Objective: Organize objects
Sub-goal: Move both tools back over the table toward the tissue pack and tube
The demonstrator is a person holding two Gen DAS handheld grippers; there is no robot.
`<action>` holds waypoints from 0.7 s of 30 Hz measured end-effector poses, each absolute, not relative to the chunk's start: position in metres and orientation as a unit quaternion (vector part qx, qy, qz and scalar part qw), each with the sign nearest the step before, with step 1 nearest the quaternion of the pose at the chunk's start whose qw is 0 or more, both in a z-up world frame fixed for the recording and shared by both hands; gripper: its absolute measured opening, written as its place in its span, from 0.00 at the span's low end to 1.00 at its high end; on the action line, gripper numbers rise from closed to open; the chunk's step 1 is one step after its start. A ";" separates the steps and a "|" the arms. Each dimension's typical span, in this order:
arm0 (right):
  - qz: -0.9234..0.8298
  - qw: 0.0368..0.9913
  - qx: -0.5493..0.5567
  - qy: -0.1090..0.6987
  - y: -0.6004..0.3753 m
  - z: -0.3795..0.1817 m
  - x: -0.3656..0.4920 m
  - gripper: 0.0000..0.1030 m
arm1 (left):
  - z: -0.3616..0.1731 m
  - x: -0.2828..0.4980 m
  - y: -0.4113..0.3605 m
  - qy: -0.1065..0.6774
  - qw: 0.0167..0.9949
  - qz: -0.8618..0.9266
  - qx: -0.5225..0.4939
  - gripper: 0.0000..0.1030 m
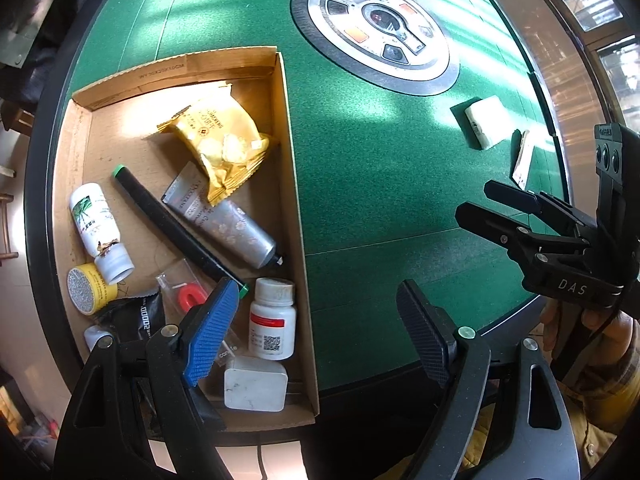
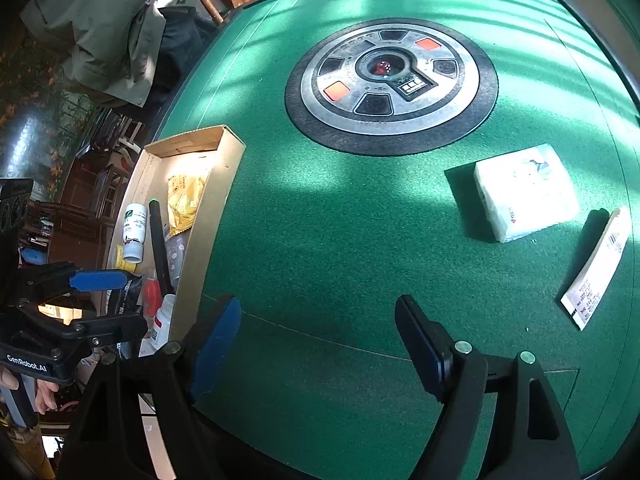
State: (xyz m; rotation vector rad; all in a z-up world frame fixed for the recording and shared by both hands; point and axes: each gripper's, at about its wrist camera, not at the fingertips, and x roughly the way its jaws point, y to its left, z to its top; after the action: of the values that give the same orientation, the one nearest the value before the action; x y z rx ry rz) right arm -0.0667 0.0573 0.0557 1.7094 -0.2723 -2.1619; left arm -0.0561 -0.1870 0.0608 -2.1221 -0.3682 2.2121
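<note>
Both the left gripper (image 1: 320, 332) and right gripper (image 2: 316, 344) are hovering apart and empty, seemingly between picks, while the tissue pack (image 2: 524, 192) is lying at two o'clock, needing carrying to the box (image 2: 208, 216) at nine.

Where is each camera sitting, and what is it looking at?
Left wrist: sits on the left claw, above the table's near edge, looking down into the cardboard box. Its own open fingers show, plus the right claw and the hand holding it.
Right wrist: sits on the right claw, looking across the green table at the white packet and the paper slip. Its open fingers and the left claw show.
Shared: box, table, round centre panel, packet, slip.
</note>
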 end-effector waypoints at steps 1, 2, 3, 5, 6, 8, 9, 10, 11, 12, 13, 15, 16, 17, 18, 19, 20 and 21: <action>-0.768 0.182 0.606 -0.098 0.060 0.056 -0.067 0.78 | 0.061 -0.058 -0.184 -0.117 0.030 0.716 -0.687 0.80; -0.769 0.180 0.606 -0.101 0.064 0.056 -0.067 0.78 | 0.060 -0.061 -0.180 -0.114 0.033 0.716 -0.688 0.80; -0.769 0.176 0.605 -0.103 0.068 0.055 -0.067 0.78 | 0.060 -0.063 -0.177 -0.112 0.036 0.715 -0.689 0.80; -0.772 0.168 0.604 -0.107 0.076 0.055 -0.066 0.79 | 0.058 -0.068 -0.171 -0.105 0.042 0.714 -0.691 0.80; -0.773 0.165 0.603 -0.110 0.080 0.056 -0.066 0.79 | 0.057 -0.071 -0.166 -0.102 0.044 0.713 -0.692 0.80; -0.776 0.154 0.601 -0.114 0.090 0.057 -0.065 0.80 | 0.055 -0.076 -0.160 -0.096 0.051 0.711 -0.695 0.80; -0.777 0.149 0.600 -0.117 0.096 0.057 -0.065 0.80 | 0.054 -0.079 -0.155 -0.093 0.055 0.710 -0.696 0.80; -0.779 0.142 0.599 -0.121 0.102 0.057 -0.064 0.81 | 0.053 -0.082 -0.151 -0.089 0.059 0.709 -0.697 0.80; -0.780 0.135 0.598 -0.124 0.109 0.057 -0.064 0.81 | 0.052 -0.086 -0.147 -0.087 0.063 0.709 -0.697 0.80; -0.781 0.126 0.598 -0.128 0.116 0.057 -0.063 0.81 | 0.051 -0.090 -0.144 -0.084 0.065 0.708 -0.698 0.80; -0.783 0.118 0.596 -0.132 0.124 0.058 -0.062 0.82 | 0.050 -0.093 -0.142 -0.082 0.066 0.708 -0.698 0.80; -0.790 0.100 0.589 -0.140 0.140 0.062 -0.059 0.82 | 0.049 -0.100 -0.136 -0.078 0.069 0.709 -0.697 0.80; -0.793 0.092 0.584 -0.146 0.149 0.065 -0.056 0.85 | 0.049 -0.105 -0.133 -0.076 0.071 0.709 -0.697 0.80; -0.796 0.083 0.580 -0.153 0.159 0.067 -0.054 0.88 | 0.048 -0.109 -0.129 -0.073 0.073 0.710 -0.697 0.80; -0.798 0.074 0.576 -0.161 0.169 0.068 -0.050 0.89 | 0.047 -0.114 -0.124 -0.069 0.077 0.711 -0.696 0.80; -0.800 0.064 0.573 -0.168 0.179 0.069 -0.047 0.91 | 0.046 -0.119 -0.119 -0.067 0.084 0.711 -0.695 0.80; -0.800 0.053 0.571 -0.175 0.189 0.068 -0.044 0.93 | 0.045 -0.124 -0.113 -0.065 0.090 0.711 -0.695 0.80; -0.799 0.044 0.572 -0.182 0.198 0.067 -0.041 0.93 | 0.042 -0.130 -0.106 -0.063 0.095 0.710 -0.695 0.80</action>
State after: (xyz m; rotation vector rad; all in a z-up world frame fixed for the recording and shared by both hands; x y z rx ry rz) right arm -0.0412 0.1980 0.0669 1.7473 -0.5569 -2.4426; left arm -0.1304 -0.1057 0.0424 -2.0593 -0.1881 2.1053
